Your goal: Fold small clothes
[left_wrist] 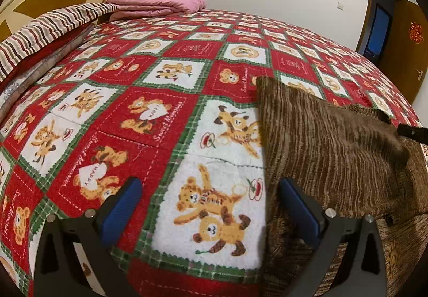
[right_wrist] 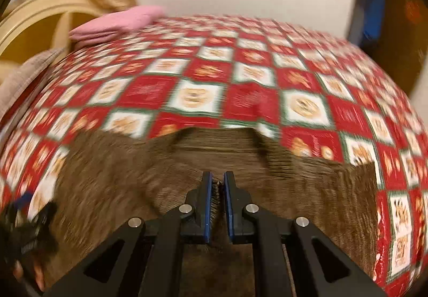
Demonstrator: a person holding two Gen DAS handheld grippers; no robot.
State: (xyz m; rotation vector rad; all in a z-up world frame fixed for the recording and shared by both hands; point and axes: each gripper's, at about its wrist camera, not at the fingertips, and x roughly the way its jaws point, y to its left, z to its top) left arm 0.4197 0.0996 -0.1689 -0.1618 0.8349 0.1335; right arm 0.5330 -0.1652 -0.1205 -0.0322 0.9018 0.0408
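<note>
step: brown knit sweater (left_wrist: 329,141) edge is pinched by right gripper (right_wrist: 218,184), fold in progress
left gripper (left_wrist: 211,206): spread, empty
next: fold to be laid flat on bear-print quilt (left_wrist: 165,99)

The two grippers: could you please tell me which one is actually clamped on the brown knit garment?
The right gripper, shut on the brown knit garment; the left gripper is wide open over the bedspread.

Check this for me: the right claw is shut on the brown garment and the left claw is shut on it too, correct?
Not quite. The left claw is open, holding nothing, as the left wrist view shows. The right claw is indeed shut on the brown garment.
</note>
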